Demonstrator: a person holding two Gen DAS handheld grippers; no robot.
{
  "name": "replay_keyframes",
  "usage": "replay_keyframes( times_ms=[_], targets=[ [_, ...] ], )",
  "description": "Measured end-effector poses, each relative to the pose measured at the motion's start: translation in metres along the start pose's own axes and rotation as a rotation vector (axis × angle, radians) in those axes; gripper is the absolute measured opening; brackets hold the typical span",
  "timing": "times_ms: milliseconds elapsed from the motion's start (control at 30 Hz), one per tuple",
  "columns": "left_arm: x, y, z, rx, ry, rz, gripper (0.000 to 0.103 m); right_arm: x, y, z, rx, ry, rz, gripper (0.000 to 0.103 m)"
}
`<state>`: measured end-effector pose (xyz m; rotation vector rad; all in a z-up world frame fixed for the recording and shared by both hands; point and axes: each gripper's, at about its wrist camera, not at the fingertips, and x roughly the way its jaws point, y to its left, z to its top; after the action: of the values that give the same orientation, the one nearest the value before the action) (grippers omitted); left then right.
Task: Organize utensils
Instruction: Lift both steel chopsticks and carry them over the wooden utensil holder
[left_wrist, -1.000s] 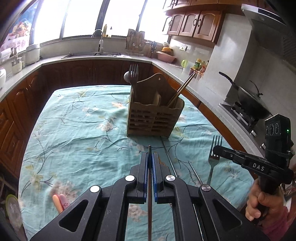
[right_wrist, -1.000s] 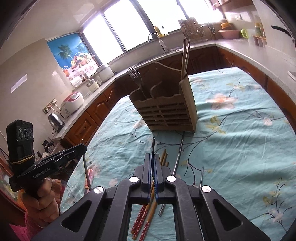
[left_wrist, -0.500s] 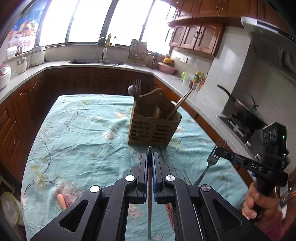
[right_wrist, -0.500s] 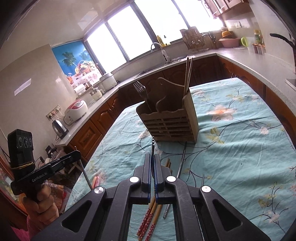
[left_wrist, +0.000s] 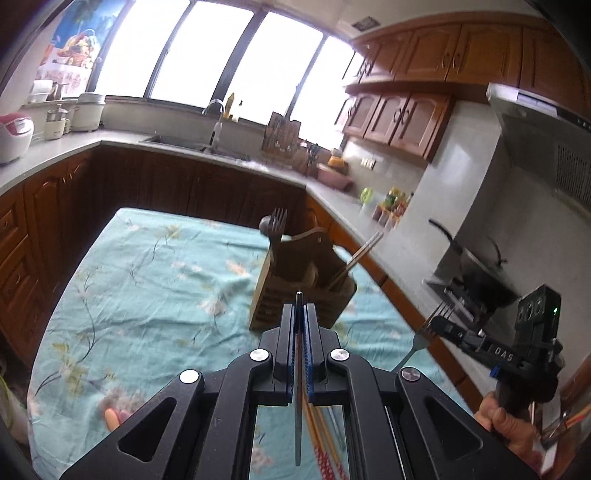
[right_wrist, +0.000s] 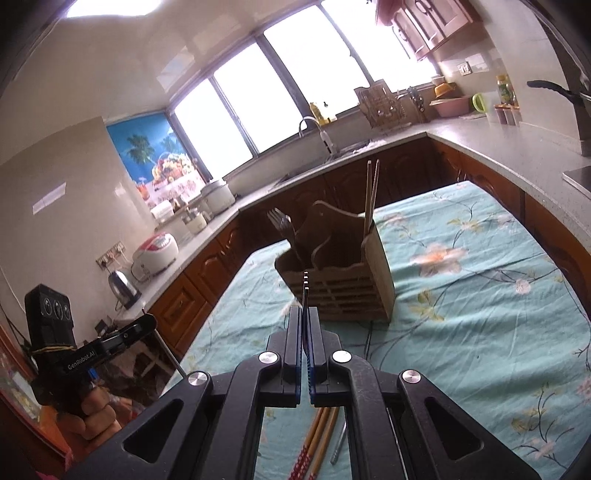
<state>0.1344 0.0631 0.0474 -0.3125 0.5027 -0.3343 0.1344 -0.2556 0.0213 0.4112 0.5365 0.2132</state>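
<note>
Wood-fronted kitchen with bright windows, and in the middle a table under a thin, creased turquoise cloth (left_wrist: 147, 295) printed with sprigs and flowers

Raised and tipped back over the last second, both tools: holder (left_wrist: 295, 280) seen smaller and lower now, more wall and ceiling in view. Judged as pickup finished, carry toward the holder under way, nothing dropped in yet

Left gripper (left_wrist: 299, 306): squeezed nearly flat on a thin metal utensil (left_wrist: 297, 406), gripped along its length, dull tip poking out toward the holder. Too slim and edge-on to tell what kind. Right gripper (right_wrist: 304, 314): likewise pressed together, pinching a steel fork (left_wrist: 421, 338) by the neck, tines up, handle slanting down. Both held in front of the holder and above the cloth, fork off to its right

Holder itself: slatted brown wood, boxy, curved back board, split into compartments. Already standing in it: pale wooden chopsticks (right_wrist: 371, 195) in the right end, leaning out; another fork (right_wrist: 282, 225) and a dark round spoon (left_wrist: 265, 223) in the left end

Still flat on the cloth in front of the holder: long chopsticks with red patterned ends (right_wrist: 317, 435), plus a short grey metal piece (right_wrist: 338, 446) just beside them. Smooth, narrow and round, so likely to roll or slip in a pinch
</note>
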Motion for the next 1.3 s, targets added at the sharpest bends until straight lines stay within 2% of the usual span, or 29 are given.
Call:
replay_keyframes(
  times_ms=[267, 467, 833, 967, 1167, 1300],
  targets=[
    [0.014, 0.002, 0.017, -0.026, -0.083, -0.022, 0.002, 0.007, -0.002, 0.022, 0.027, -0.072, 0.020, 0.002],
    [0.035, 0.004, 0.044, -0.033, -0.161, -0.024, 0.002, 0.015, 0.001, 0.049, 0.023, -0.137, 0.047, 0.002],
    [0.098, 0.009, 0.080, -0.072, -0.301, 0.067, 0.002, 0.036, 0.000, 0.097, 0.023, -0.258, 0.104, 0.002],
    [0.126, 0.009, 0.078, -0.102, -0.319, 0.089, 0.002, 0.046, -0.002, 0.106, 0.017, -0.288, 0.108, 0.002],
    [0.167, 0.003, 0.060, -0.108, -0.326, 0.110, 0.002, 0.070, -0.016, 0.103, 0.031, -0.282, 0.104, 0.002],
    [0.192, 0.002, 0.046, -0.094, -0.282, 0.137, 0.002, 0.086, -0.033, 0.091, 0.065, -0.256, 0.095, 0.002]
  ],
)
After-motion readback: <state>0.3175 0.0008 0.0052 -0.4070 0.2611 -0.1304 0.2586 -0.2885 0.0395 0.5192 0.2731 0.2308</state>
